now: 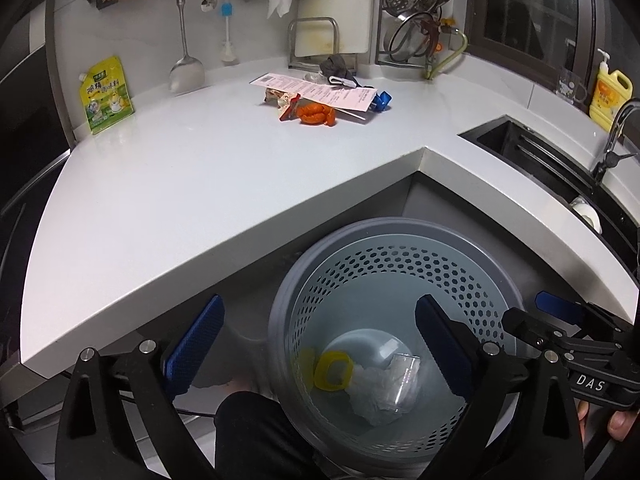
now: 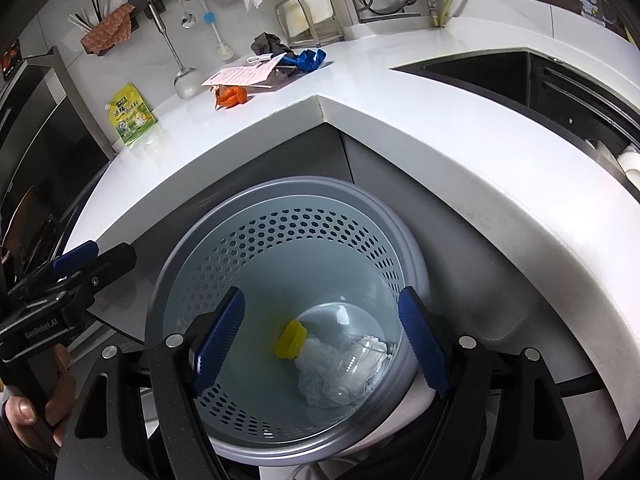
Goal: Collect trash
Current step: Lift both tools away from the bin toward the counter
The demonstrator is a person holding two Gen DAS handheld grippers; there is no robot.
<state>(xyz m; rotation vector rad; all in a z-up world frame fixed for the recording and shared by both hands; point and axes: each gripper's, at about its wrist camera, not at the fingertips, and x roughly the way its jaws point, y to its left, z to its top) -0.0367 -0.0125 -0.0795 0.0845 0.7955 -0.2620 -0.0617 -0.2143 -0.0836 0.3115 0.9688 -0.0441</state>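
Observation:
A grey perforated trash bin [image 1: 396,268] [image 2: 280,216] stands on the floor below the counter corner. At its bottom lie a yellow ring-shaped piece [image 1: 332,370] [image 2: 291,339], crumpled white paper [image 1: 372,392] [image 2: 320,364] and a clear plastic cup [image 1: 402,384] [image 2: 356,368]. My left gripper [image 1: 318,346] hangs open above the bin's left rim, nothing between its blue pads. My right gripper [image 2: 320,344] is open over the bin's mouth, also empty. On the counter lies more trash: orange peel [image 1: 314,114] [image 2: 232,95], a printed paper sheet [image 1: 320,90] [image 2: 244,74], a blue wrapper [image 1: 382,101] [image 2: 308,59].
A white L-shaped counter [image 1: 200,184] [image 2: 440,112] wraps around the bin. A yellow-green pouch [image 1: 106,94] [image 2: 131,120] stands at the left wall. A black sink [image 1: 532,152] [image 2: 540,80] is on the right. Utensils, a dish rack [image 1: 420,20] and a yellow detergent bottle [image 1: 612,96] line the back.

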